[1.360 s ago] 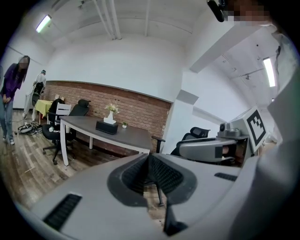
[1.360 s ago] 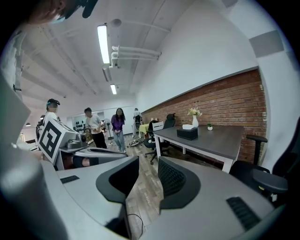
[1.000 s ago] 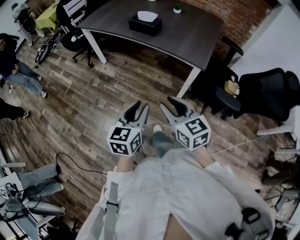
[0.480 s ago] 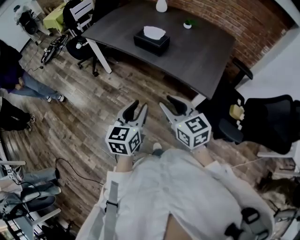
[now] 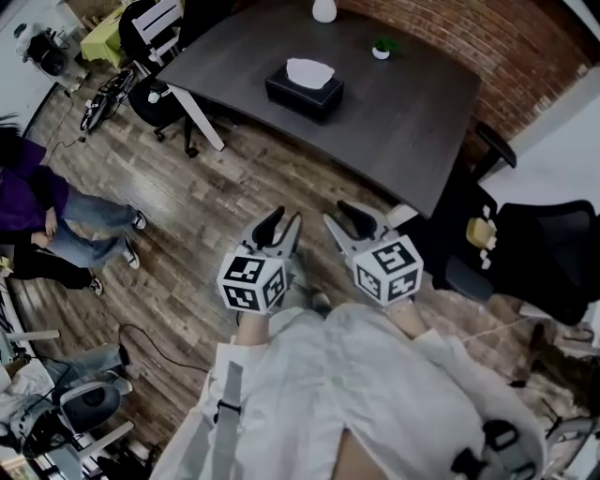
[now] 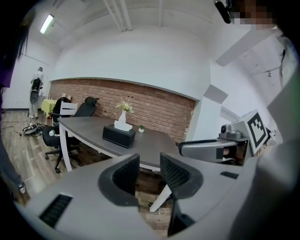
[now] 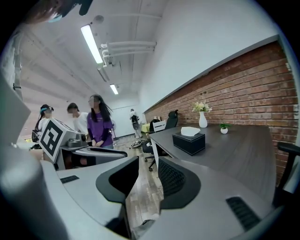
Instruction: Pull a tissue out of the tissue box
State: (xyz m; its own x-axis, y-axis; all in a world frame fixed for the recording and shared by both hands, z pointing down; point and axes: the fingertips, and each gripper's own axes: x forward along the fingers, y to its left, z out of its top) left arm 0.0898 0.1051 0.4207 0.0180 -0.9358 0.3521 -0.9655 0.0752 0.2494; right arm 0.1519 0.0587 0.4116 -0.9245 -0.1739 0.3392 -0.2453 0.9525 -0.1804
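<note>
Two grippers held side by side, left gripper (image 5: 281, 225) jaws just opened with nothing between, right gripper (image 5: 345, 220) spread and empty, tissue box (image 5: 304, 92) set on dark table (image 5: 403, 112), well apart ahead.

One worktop (image 5: 403, 112). On it: one tissue box (image 5: 304, 91) with one tissue (image 5: 309, 71) sticking up, one white vase (image 5: 323, 9), one small potted plant (image 5: 382, 47). Black office chairs (image 5: 548, 248): two right of the worktop, one at its left end. One white slat-back chair (image 5: 155, 14). People (image 7: 97, 124) in the right gripper view: three grouped together, a fourth far back.
</note>
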